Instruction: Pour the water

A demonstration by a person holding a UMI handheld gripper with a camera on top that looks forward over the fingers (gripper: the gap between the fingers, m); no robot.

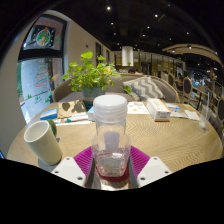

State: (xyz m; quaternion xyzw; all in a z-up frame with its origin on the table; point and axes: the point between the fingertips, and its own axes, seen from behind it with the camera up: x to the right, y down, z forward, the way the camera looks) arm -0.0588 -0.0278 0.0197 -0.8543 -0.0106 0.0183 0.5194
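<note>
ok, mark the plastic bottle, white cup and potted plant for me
plastic bottle [110, 130], gripper view, on its clear body.
white cup [42, 142], gripper view, on its side wall.
potted plant [92, 74], gripper view, on its leaves.

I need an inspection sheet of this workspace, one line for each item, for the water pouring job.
Surface: round light wooden table.
Job's things: clear plastic jar with white screw lid between the fingers; pale green cylindrical cup beside it.
Clutter: leafy green potted plant, papers and booklets beyond the jar.
Grippers: gripper, its pink pads at the jar's sides; firm contact cannot be told.
Cables: nothing seen.
Surroundings: indoor hall with ceiling lights, wall poster.
</note>
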